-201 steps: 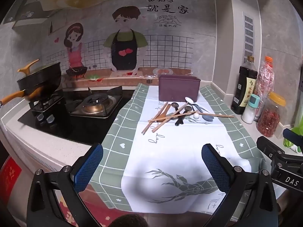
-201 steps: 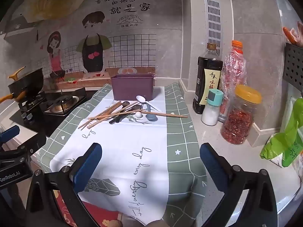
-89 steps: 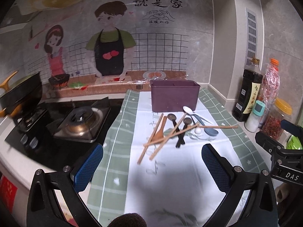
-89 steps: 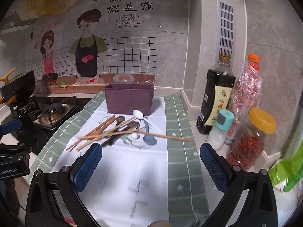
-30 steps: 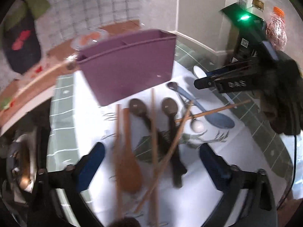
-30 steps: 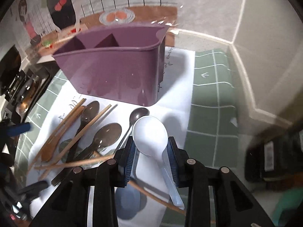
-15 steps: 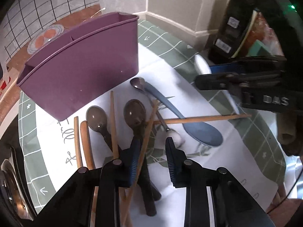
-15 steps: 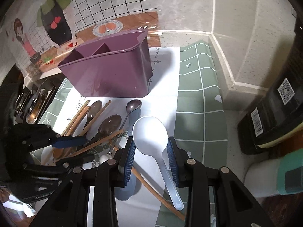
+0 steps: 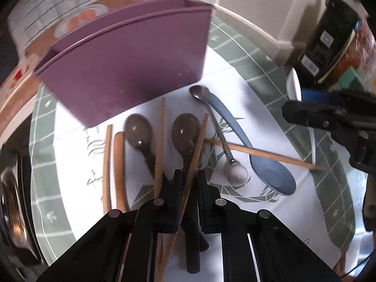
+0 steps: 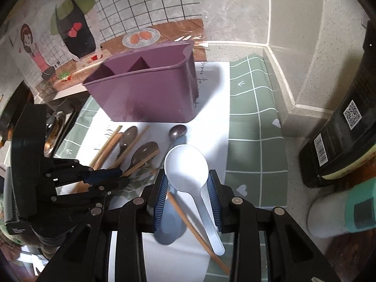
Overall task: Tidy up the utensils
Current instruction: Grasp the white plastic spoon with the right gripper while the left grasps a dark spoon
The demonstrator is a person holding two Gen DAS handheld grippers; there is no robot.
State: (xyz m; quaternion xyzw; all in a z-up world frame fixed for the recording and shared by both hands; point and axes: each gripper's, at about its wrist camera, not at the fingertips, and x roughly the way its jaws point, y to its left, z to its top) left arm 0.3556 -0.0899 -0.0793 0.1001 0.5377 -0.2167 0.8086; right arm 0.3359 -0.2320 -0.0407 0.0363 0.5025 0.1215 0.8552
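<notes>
My left gripper (image 9: 189,181) points down into the utensil pile and its jaws are closing on the handle of a dark spoon (image 9: 185,134). A wooden chopstick (image 9: 196,150) also runs between the pads. My right gripper (image 10: 188,178) is shut on a white plastic spoon (image 10: 185,164), held bowl-up above the cloth. The purple divided caddy (image 10: 145,96) stands just behind the pile. A second dark spoon (image 9: 138,129), a blue spoon (image 9: 270,174), a metal spoon (image 9: 199,92) and more chopsticks lie loose on the cloth.
A dark sauce bottle (image 10: 347,129) and a teal-lidded shaker (image 10: 340,213) stand at the right by the wall corner. The gas stove (image 9: 11,188) lies left of the green-bordered cloth (image 10: 253,122). The left gripper (image 10: 119,177) works close beside the right one.
The left jaws went from wide open to nearly shut around the dark spoon's handle as the gripper came down onto the pile. The right gripper lifted the white spoon a little.
</notes>
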